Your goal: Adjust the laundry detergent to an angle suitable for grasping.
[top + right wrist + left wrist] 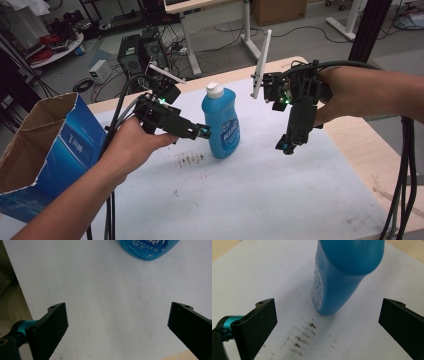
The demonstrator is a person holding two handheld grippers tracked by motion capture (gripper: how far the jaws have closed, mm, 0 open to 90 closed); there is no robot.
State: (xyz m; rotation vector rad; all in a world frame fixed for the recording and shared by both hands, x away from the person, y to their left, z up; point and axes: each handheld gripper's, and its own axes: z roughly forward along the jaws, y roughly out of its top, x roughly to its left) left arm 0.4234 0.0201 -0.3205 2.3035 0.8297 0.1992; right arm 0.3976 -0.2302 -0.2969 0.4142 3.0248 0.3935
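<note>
A blue detergent bottle [220, 122] with a white cap stands upright on the white sheet [260, 190]. My left gripper [203, 131] is just left of the bottle, its tip close to the bottle's side. In the left gripper view the bottle [342, 277] rises just beyond the wide-apart jaws, so the left gripper [327, 322] is open and empty. My right gripper [285, 146] hangs to the right of the bottle, pointing down at the sheet. It is open [117, 327] with nothing between the jaws, and the bottle's base [148, 248] lies farther off.
An open blue cardboard box [45, 150] stands at the left edge of the table. Brown smudges [190, 159] mark the sheet in front of the bottle. The wooden table edge [372, 165] runs along the right.
</note>
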